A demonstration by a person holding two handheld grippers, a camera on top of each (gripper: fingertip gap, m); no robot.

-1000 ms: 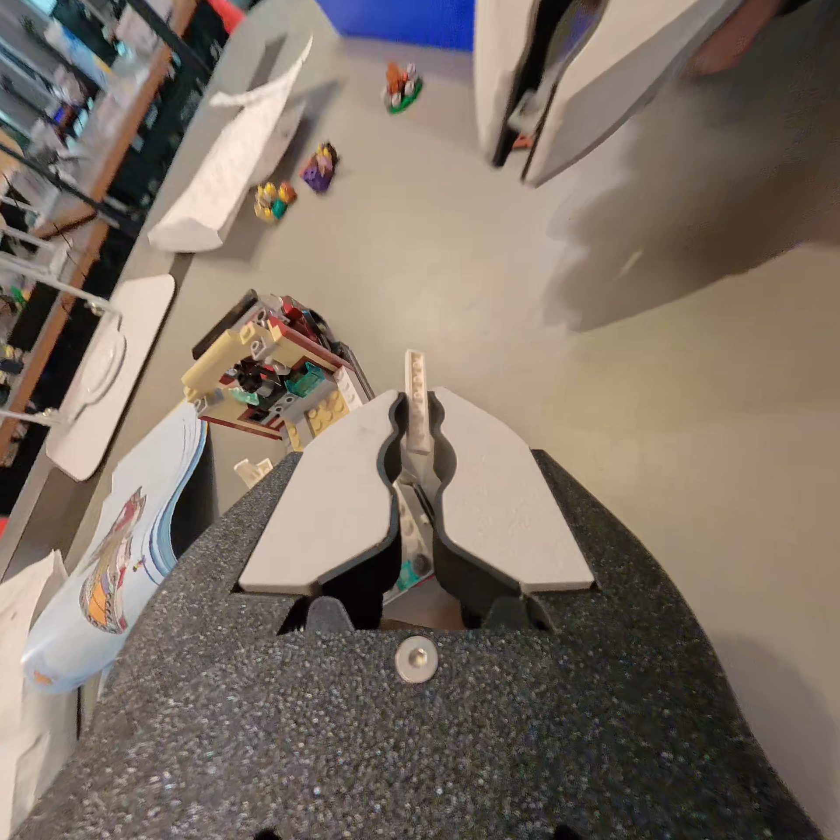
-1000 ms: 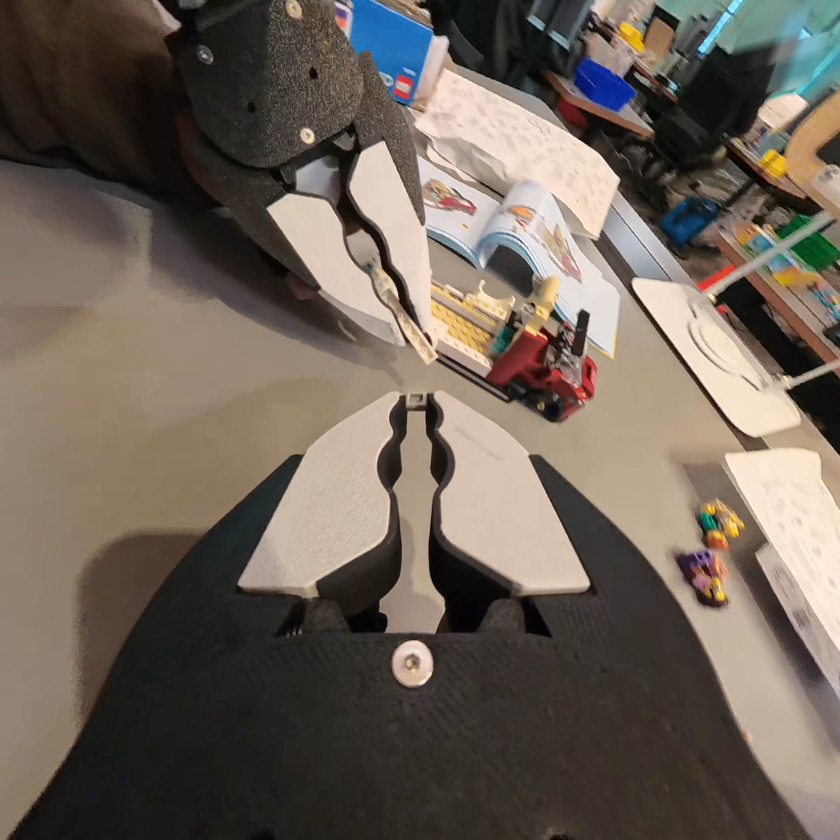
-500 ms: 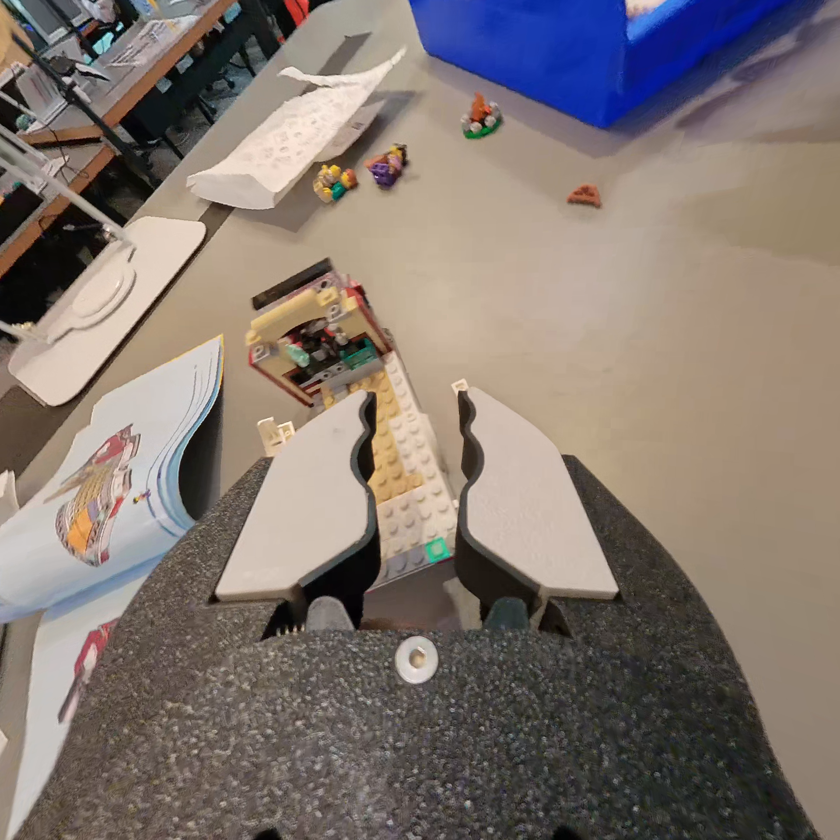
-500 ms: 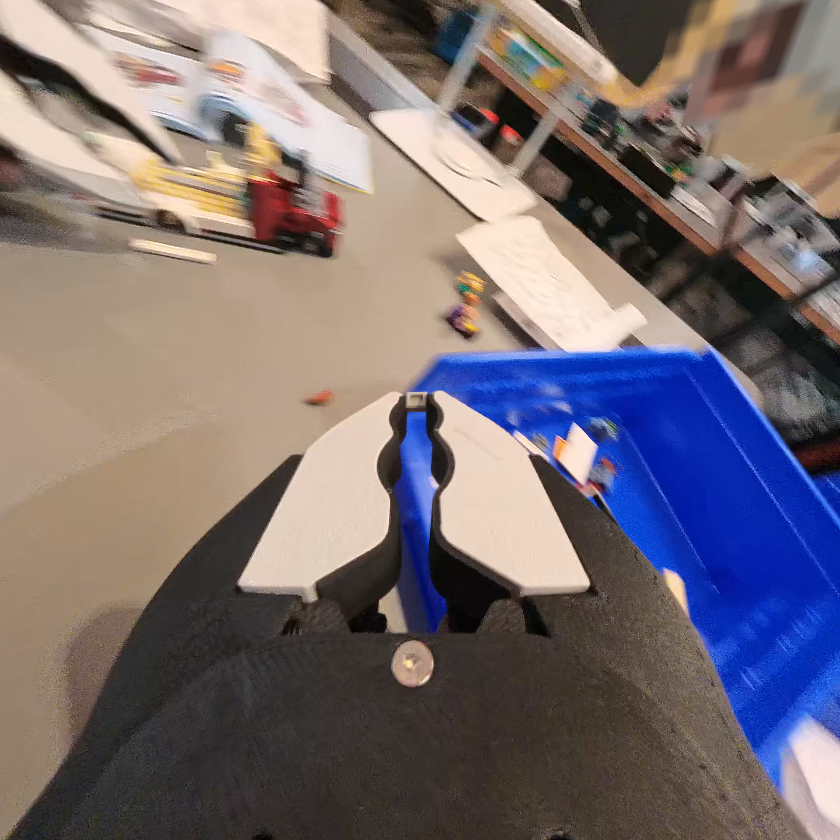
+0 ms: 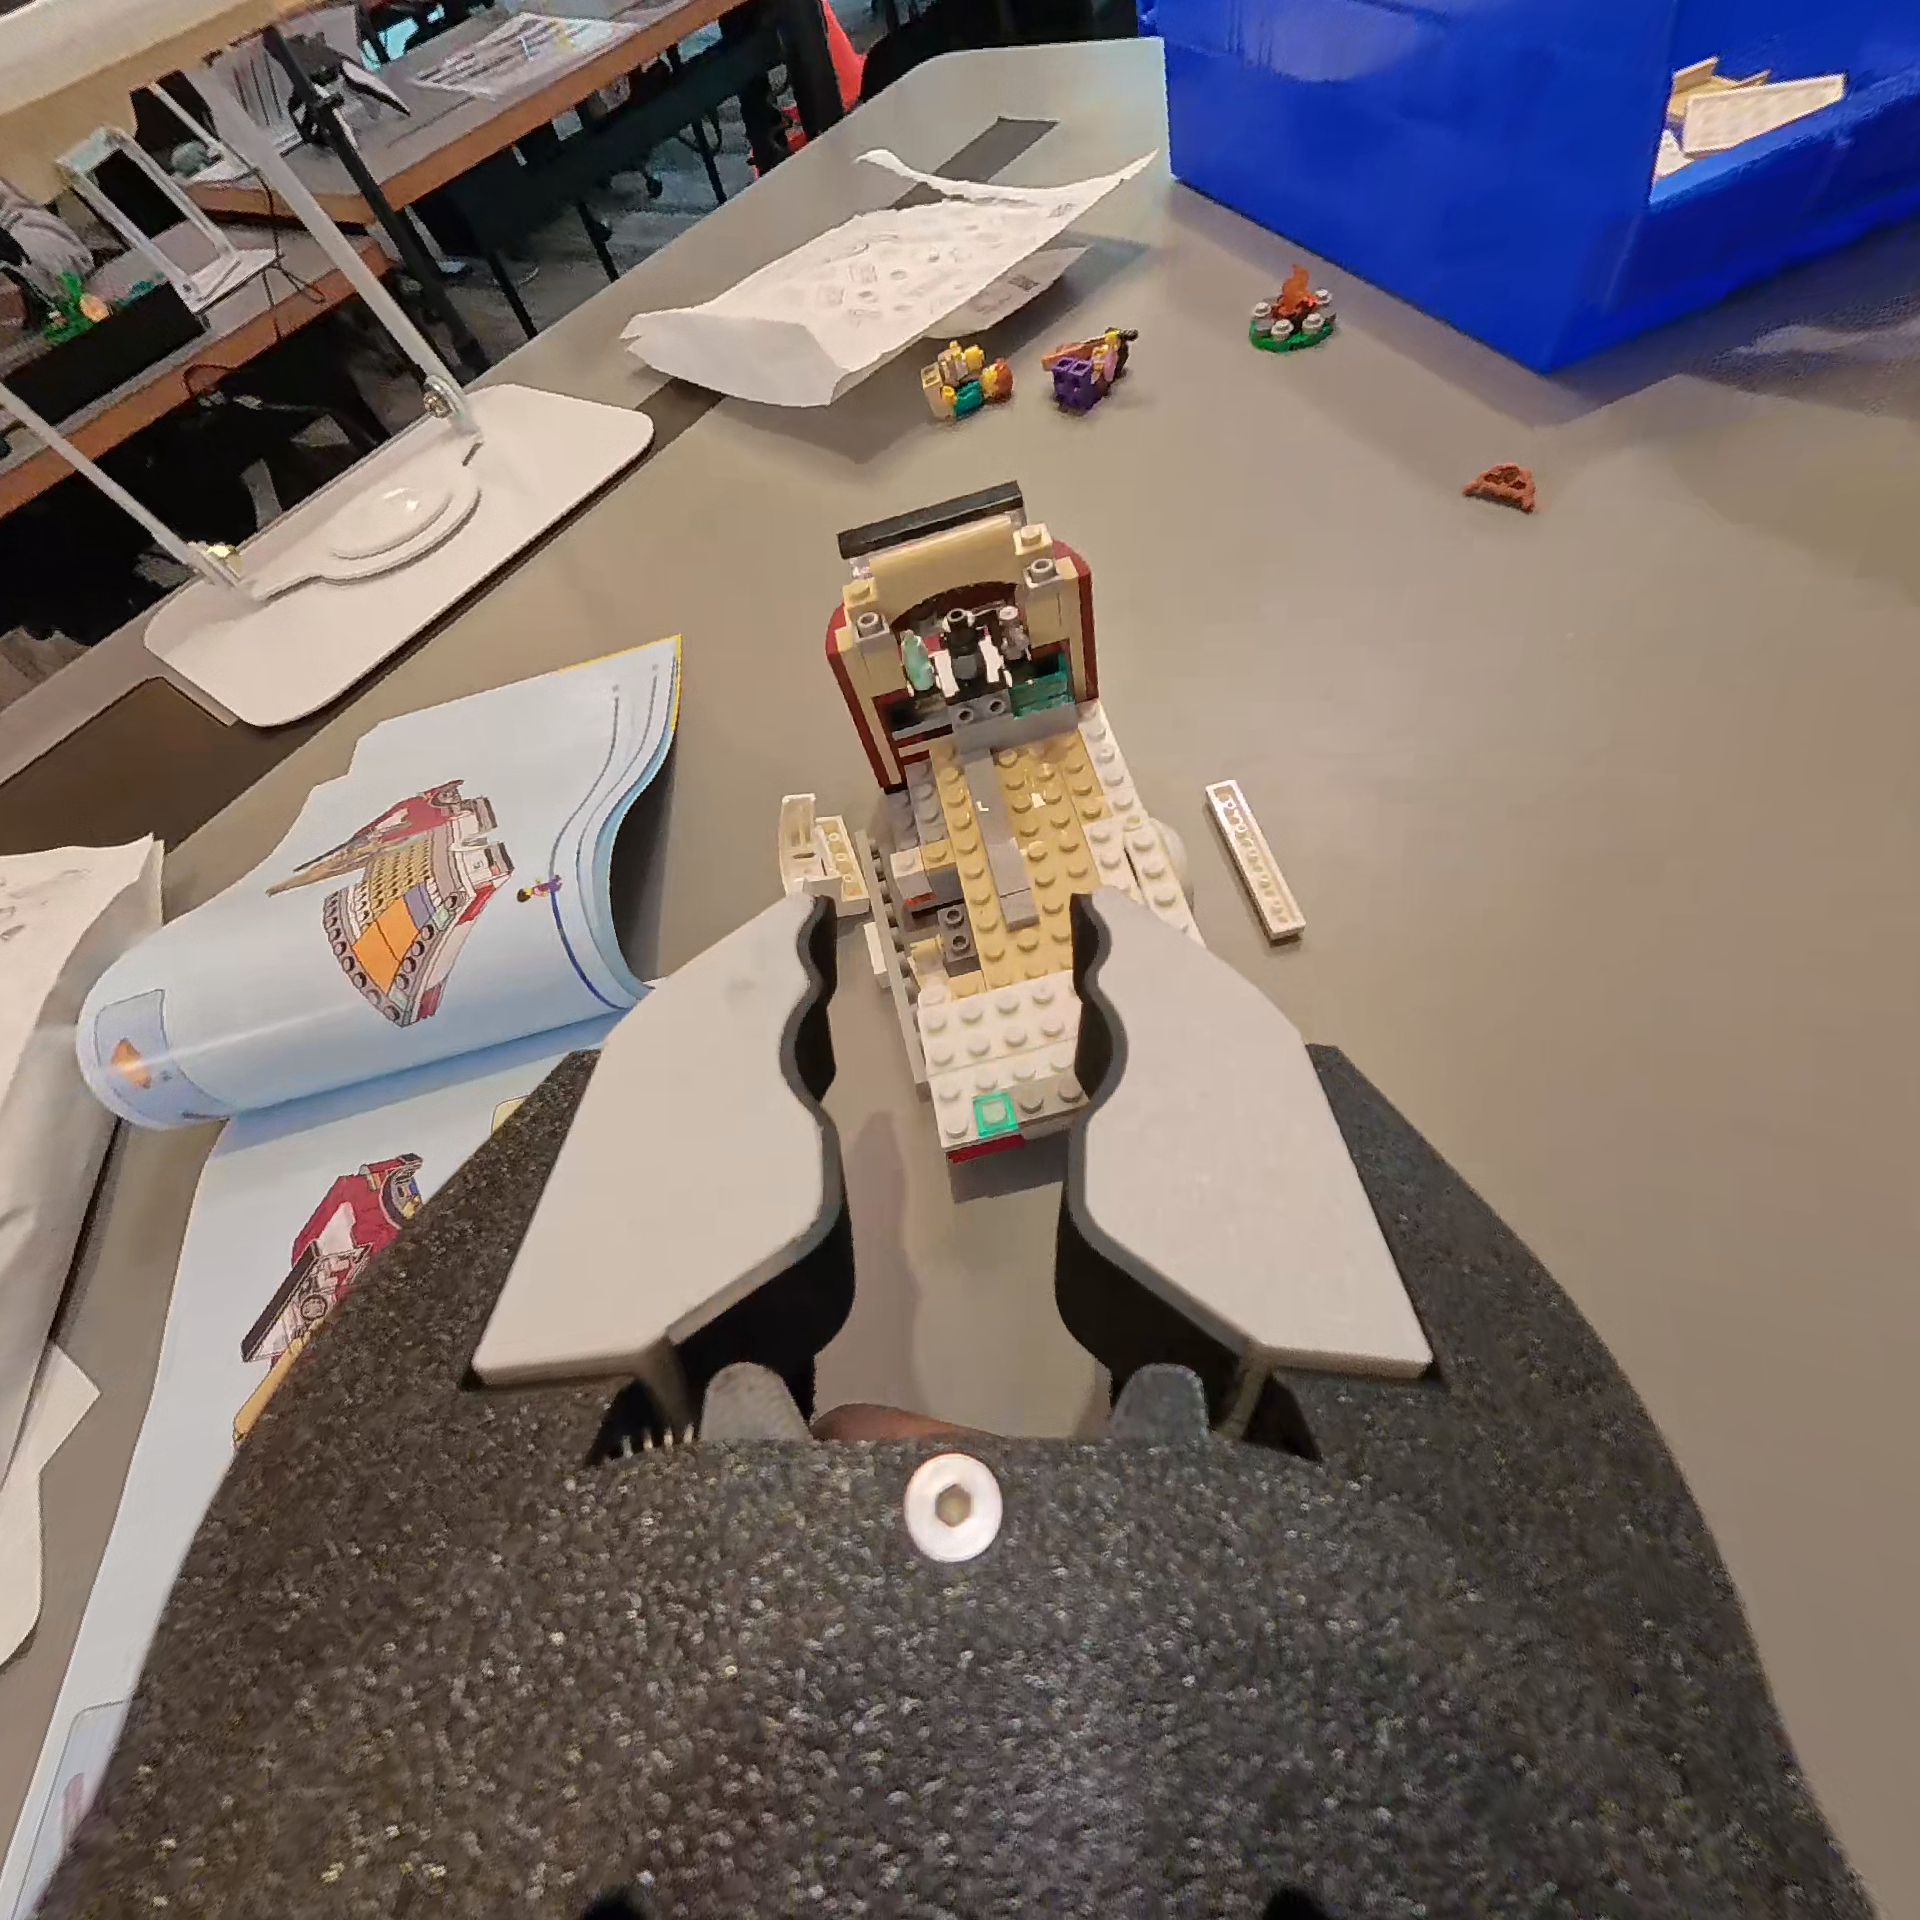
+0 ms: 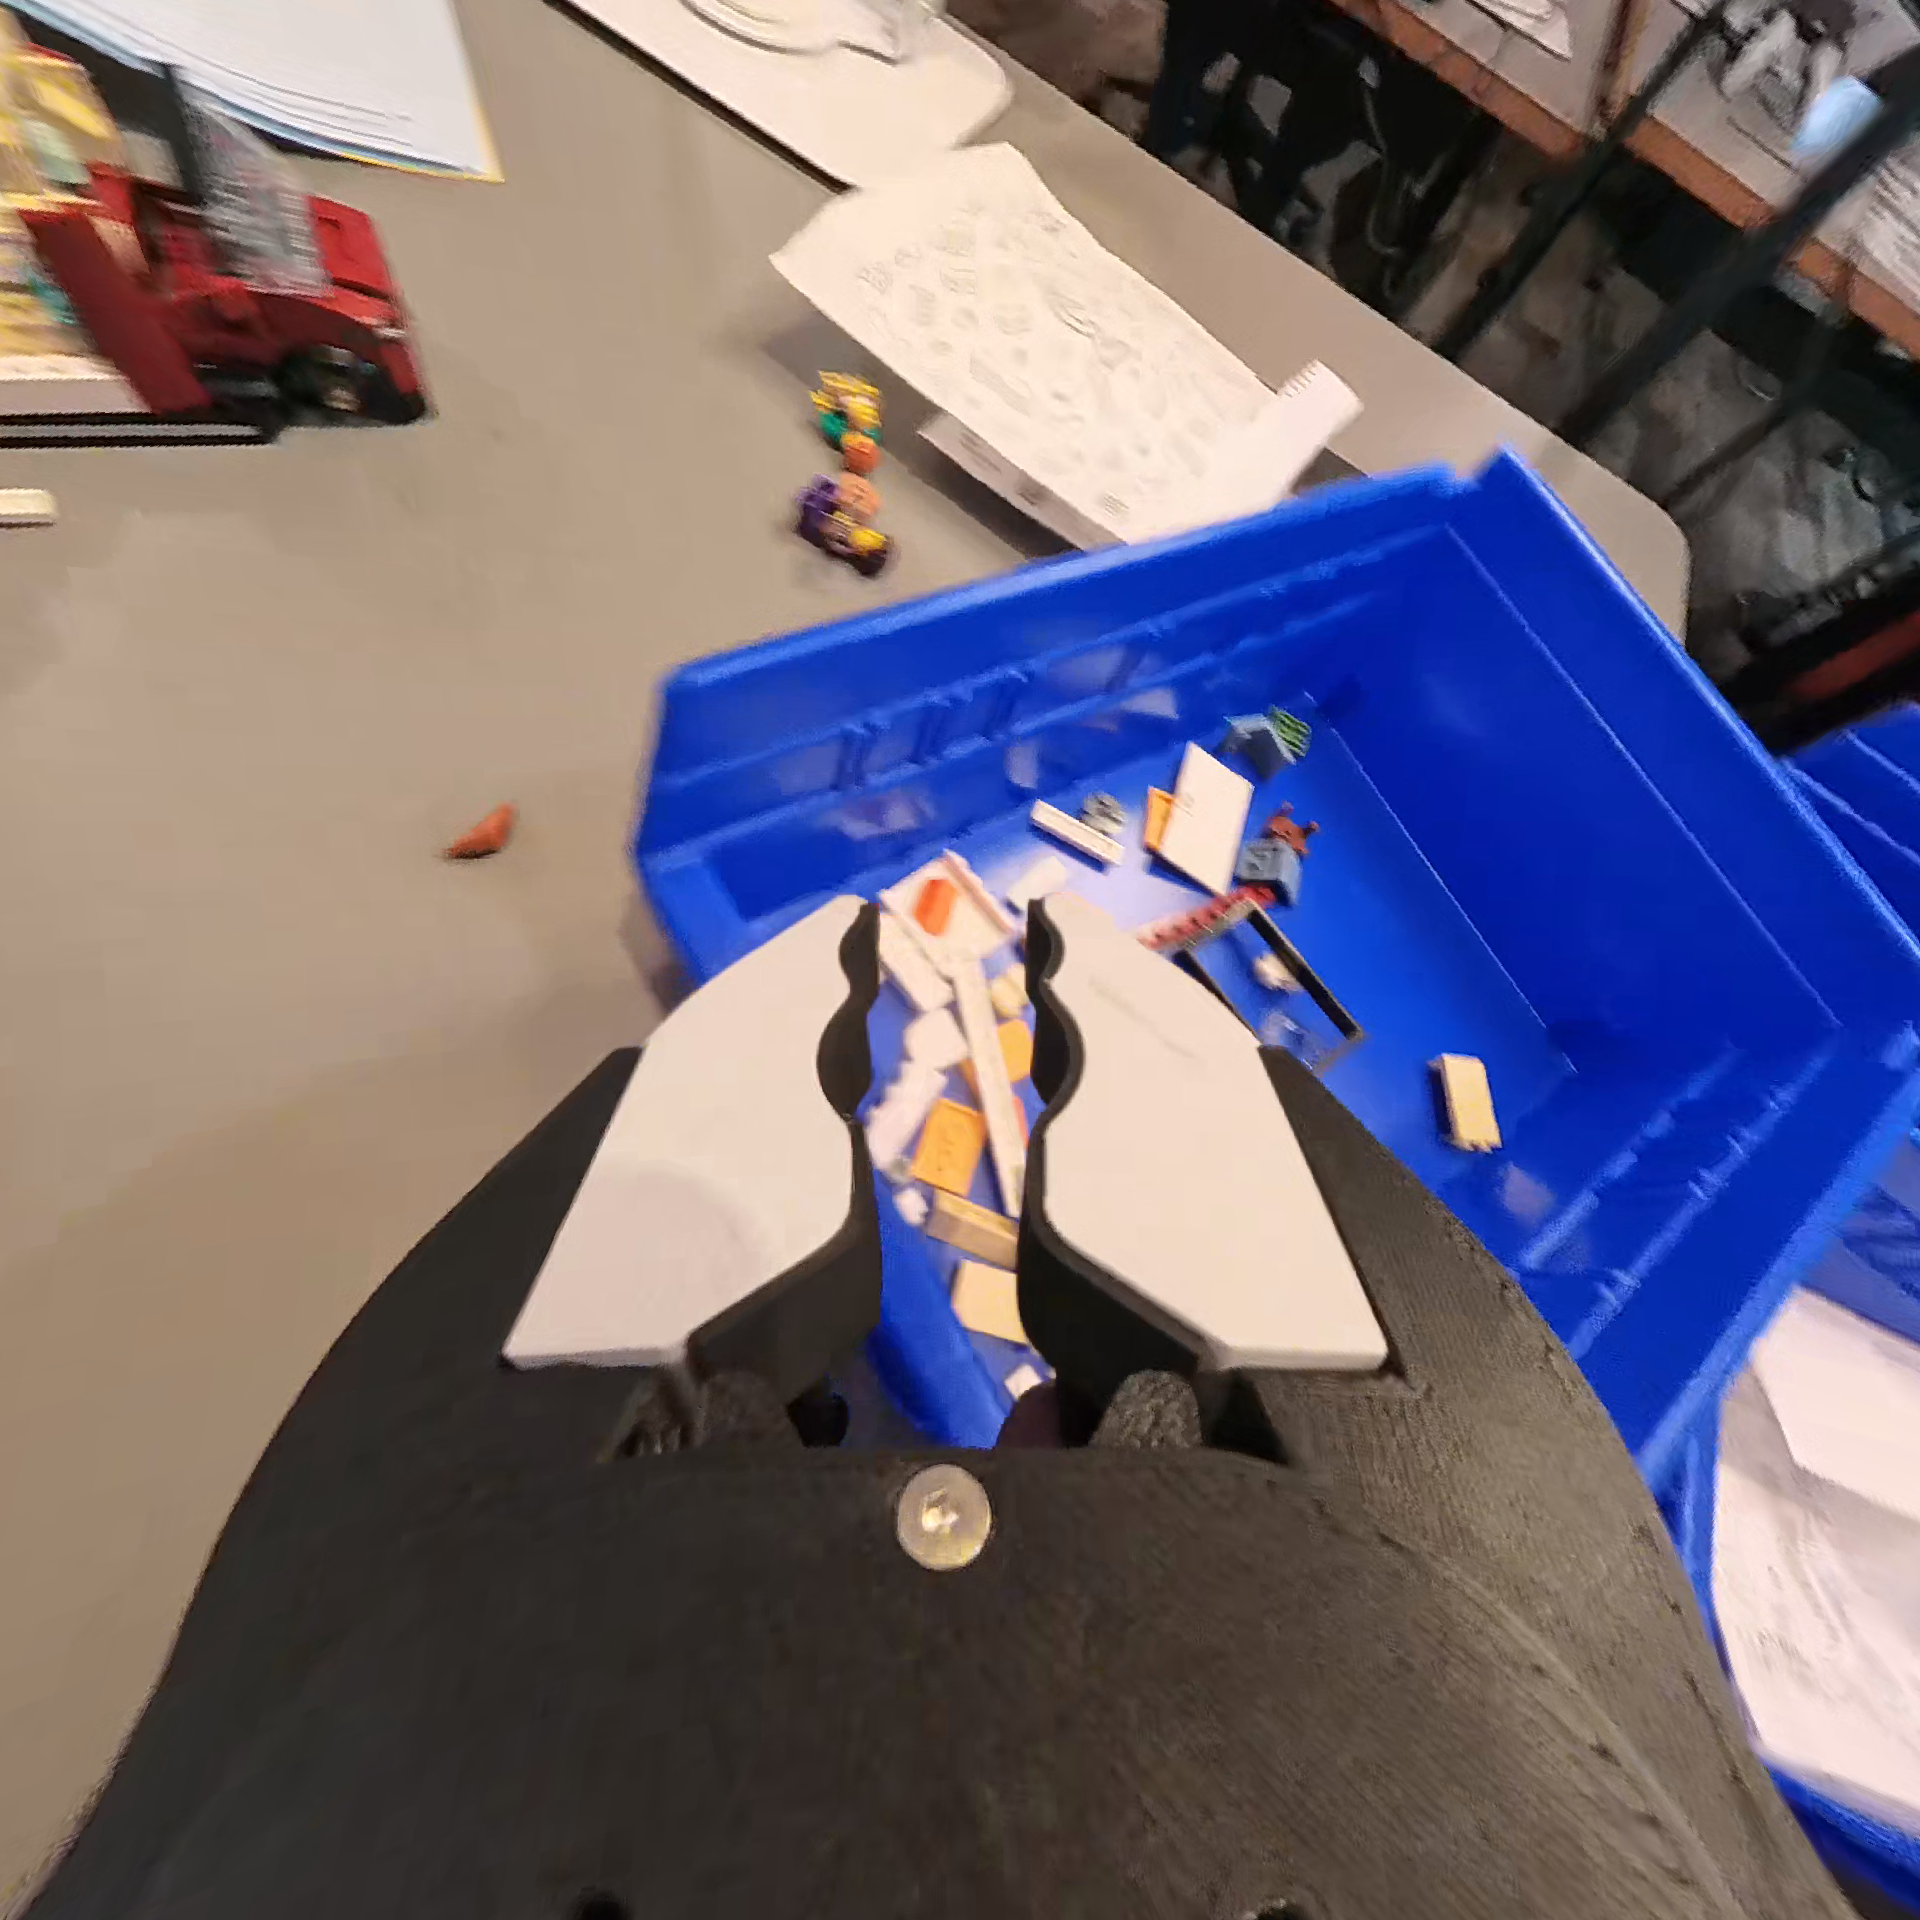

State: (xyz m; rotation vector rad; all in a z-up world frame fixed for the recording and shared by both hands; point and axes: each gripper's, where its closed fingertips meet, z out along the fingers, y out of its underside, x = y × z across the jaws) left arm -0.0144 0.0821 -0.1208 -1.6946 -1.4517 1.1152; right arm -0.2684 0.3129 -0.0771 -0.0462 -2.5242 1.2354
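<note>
Worktop (image 5: pixel 1558 935) plain grey. My fingers (image 5: pixel 686 1122) light grey with black inner edges, housing speckled charcoal. Brick model (image 5: pixel 987 831): tan studded deck, white hull plates, dark red cabin walls, grey strip down middle, one teal tile at near end. Loose plate (image 5: pixel 1254 876) white. Booklet (image 5: pixel 395 914) pale blue, printed with red, orange and tan ship drawing. Bin (image 6: pixel 1455 831) bright blue; in it I see white, orange, tan bits. Small piece (image 5: pixel 1500 486) reddish brown. Paper sheet (image 5: pixel 883 291) white with faint line drawings.
</note>
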